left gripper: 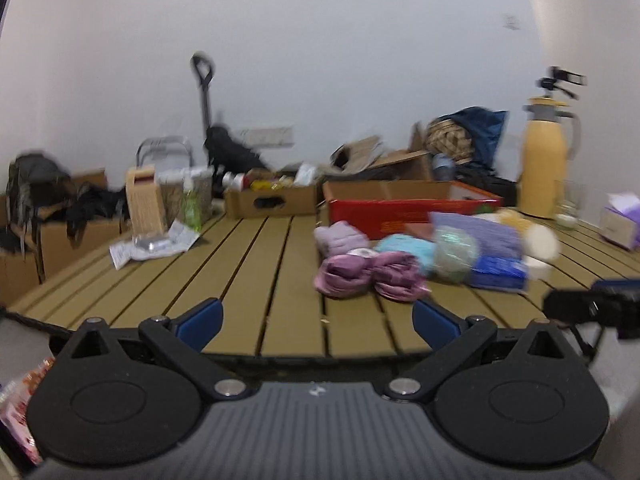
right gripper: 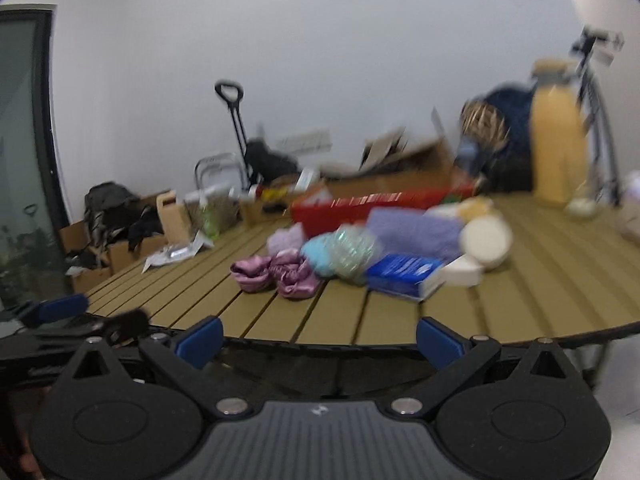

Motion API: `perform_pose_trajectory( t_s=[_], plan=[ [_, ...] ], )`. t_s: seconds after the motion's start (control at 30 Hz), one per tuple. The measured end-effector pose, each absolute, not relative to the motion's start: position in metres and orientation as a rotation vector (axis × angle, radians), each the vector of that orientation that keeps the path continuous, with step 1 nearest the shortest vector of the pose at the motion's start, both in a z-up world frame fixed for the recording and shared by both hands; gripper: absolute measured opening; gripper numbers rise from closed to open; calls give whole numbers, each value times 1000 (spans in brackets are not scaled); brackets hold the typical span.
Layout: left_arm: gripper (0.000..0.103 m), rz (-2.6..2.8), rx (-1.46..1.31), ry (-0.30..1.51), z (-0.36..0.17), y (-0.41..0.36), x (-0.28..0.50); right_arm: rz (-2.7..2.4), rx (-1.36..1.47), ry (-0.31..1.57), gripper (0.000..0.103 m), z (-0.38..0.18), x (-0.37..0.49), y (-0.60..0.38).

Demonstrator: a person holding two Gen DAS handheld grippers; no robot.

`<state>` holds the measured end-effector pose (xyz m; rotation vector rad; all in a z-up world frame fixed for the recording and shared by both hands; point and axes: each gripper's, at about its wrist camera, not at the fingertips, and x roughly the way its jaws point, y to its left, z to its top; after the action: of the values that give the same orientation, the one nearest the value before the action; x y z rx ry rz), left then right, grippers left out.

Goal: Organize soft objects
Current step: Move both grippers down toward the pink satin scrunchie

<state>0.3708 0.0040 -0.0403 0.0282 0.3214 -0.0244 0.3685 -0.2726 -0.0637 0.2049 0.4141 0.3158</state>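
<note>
**Inspector:** State your grippers.

**Operator:** My left gripper has its jaws spread wide, nothing between them. It sits at the bottom of its own frame, over the near edge of the slatted table. My right gripper is the same — jaws apart, holding nothing, low in its frame at the table's rim. In the right view, the left gripper shows as a blue fingertip at the lower left edge.

**Inspector:** Where are the soft things?

**Operator:** Heaped together right of centre in the left view. Nearest me are two crumpled pink cloths, touching each other. Behind them, a pale lilac bundle and a light blue soft piece. To the right of those lies a shiny greenish ball, with a purple towel behind it and a blue packet just beside it on the right. A cream round sponge sits farther right. Both frames are blurred, so I cannot tell finer detail.

**Inspector:** Anything behind the heap?

**Operator:** A red box stands just behind it, centre right. A yellow flask stands upright at the far right, well apart from the cloths. A cardboard box sits mid-frame beyond the table — its contents I cannot make out.

**Inspector:** Contact with the heap?

**Operator:** None. Both grippers are clear of it.
</note>
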Motion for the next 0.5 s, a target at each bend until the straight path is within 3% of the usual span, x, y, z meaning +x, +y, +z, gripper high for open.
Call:
perform_pose_trajectory(
  t_s=[0.17,0.3,0.43,0.5],
  plan=[
    [89,-37,-17,367,-43,22,429,312,166,433,88,-71,429,-249],
    [71,-80,-41,428,-50,24,471,323,185,464,79,-79,466,-239],
    [63,-143,-94,526,-54,26,507,337,213,495,72,-84,501,-226],
    [60,-161,-109,566,-57,27,525,351,229,515,54,-87,517,-219]
  ],
)
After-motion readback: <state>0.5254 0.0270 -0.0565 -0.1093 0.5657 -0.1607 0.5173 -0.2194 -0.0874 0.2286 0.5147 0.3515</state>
